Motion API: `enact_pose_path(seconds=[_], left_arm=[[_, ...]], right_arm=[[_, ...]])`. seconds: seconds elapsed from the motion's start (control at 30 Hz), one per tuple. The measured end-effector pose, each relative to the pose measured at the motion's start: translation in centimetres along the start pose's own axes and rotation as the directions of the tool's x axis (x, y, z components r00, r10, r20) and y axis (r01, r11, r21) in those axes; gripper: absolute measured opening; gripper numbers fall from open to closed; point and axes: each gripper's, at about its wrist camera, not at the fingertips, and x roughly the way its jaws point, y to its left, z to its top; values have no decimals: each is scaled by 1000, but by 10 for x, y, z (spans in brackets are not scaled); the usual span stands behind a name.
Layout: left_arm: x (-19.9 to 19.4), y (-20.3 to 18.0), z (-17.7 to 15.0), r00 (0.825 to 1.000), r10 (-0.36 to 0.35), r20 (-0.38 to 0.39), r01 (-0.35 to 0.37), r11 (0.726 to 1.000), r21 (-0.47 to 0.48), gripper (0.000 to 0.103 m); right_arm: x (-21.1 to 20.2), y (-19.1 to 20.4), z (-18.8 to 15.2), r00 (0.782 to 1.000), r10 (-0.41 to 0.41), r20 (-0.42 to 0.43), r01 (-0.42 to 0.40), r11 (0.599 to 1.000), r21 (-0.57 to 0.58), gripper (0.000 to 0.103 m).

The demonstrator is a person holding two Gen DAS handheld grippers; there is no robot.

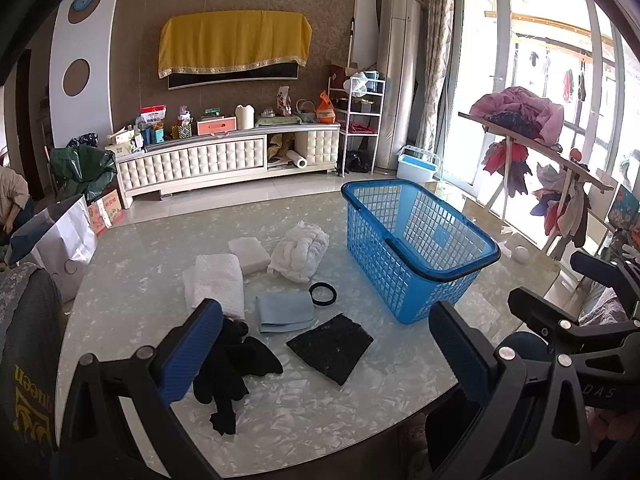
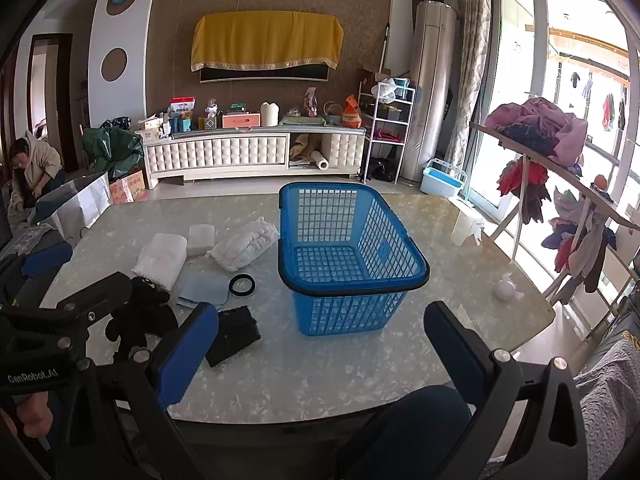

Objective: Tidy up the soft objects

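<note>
Nearest the cameras, the left gripper (image 1: 324, 348) and the right gripper (image 2: 320, 350) both hung above the near edge of the pale marbled table (image 1: 300, 412), each with its blue-padded fingers spread wide and nothing between them.

Just beyond the left gripper lay the crumpled black cloth (image 1: 232, 368), and beside it the flat, dark, coarse scouring pad (image 1: 330, 348). A little farther sat the folded light-blue cloth (image 1: 284, 312), with a black ring (image 1: 322, 294) just beside its far corner; whether that ring was soft could not be told. Behind these lay the folded white textured towel (image 1: 218, 284), the white sponge block (image 1: 249, 254) and the fluffy white quilted bundle (image 1: 298, 250).

To the right of the pile stood the blue plastic lattice basket (image 1: 416, 256), upright on the table. Its floor showed bare through the mesh in the right wrist view (image 2: 344, 256), so by that evidence nothing had been put away yet. A small white ball (image 2: 505, 290) sat alone toward the table's far right.

The sorting looked barely begun: every soft item was still to be lifted into the basket, the black cloth being the closest candidate.
</note>
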Motion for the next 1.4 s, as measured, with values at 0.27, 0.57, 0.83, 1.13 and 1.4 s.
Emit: enact_pose_path(seconds=[0.27,0.57,0.83,1.13,1.4], left_arm=[[-1,0,-2,1000,0,-3,0,1000,2,103],[0,0,-4,1000,0,-3,0,1000,1,103],[-1,0,-3,1000,3,-3,-3,1000,7,103],[-1,-2,-3,1000,1,-6,-1,1000,3,103],[-1,-2,-4,1000,3,-6,-2,1000,7,103]], right_arm=[[0,0,-3,1000,7,-5,-7,1000,2,103],[-1,-2,-3,1000,12,-7,-12,1000,8,103],[-1,-2,-4,1000,14,-8,-14,1000,9,103],[0,-3,-5,1000,17,-13,-17,1000,13,103],[-1,-4,-5,1000,21,-19,-21,1000,17,103]])
